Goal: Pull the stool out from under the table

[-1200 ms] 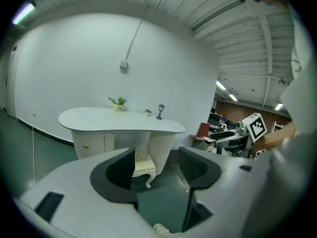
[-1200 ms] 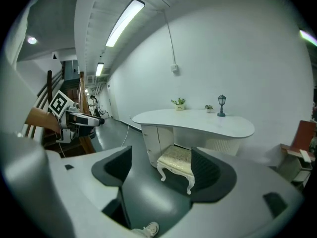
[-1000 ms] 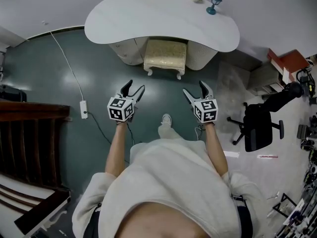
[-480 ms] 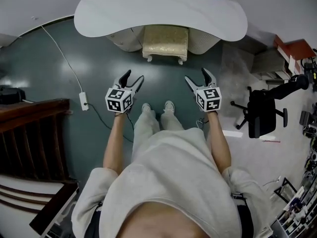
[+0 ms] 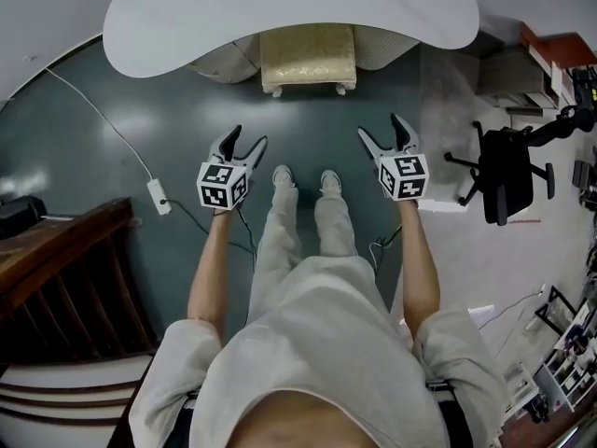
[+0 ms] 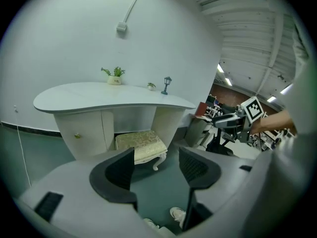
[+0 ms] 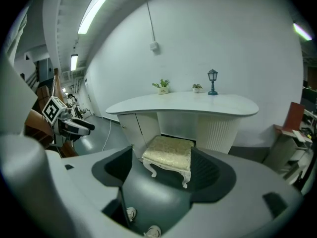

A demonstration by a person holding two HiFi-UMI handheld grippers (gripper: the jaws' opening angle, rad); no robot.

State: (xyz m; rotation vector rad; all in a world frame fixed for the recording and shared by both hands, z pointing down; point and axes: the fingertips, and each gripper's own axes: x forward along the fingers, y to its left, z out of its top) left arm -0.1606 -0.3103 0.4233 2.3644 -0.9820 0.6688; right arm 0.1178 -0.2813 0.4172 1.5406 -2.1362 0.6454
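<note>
The stool (image 5: 308,56), with a cream patterned cushion and white curved legs, stands half under the white kidney-shaped table (image 5: 187,17). Both grippers hang in the air short of it, above the dark green floor. My left gripper (image 5: 248,138) is open and empty, pointing at the stool's left side. My right gripper (image 5: 381,129) is open and empty too, off the stool's right side. In the left gripper view the stool (image 6: 141,145) lies beyond the open left gripper (image 6: 156,167). The right gripper view frames the stool (image 7: 171,152) between the jaws of the right gripper (image 7: 163,171), still well ahead of them.
The person's shoes (image 5: 283,175) stand between the grippers. A black office chair (image 5: 508,175) is at the right, a power strip with cable (image 5: 157,194) at the left, dark wooden stairs (image 5: 56,278) at the lower left. Small plants (image 7: 162,86) and a lamp figurine (image 7: 212,81) sit on the table.
The person has stepped toward the table, which now sits nearer in the view. Both grippers have come forward and down toward the stool, jaws staying open.
</note>
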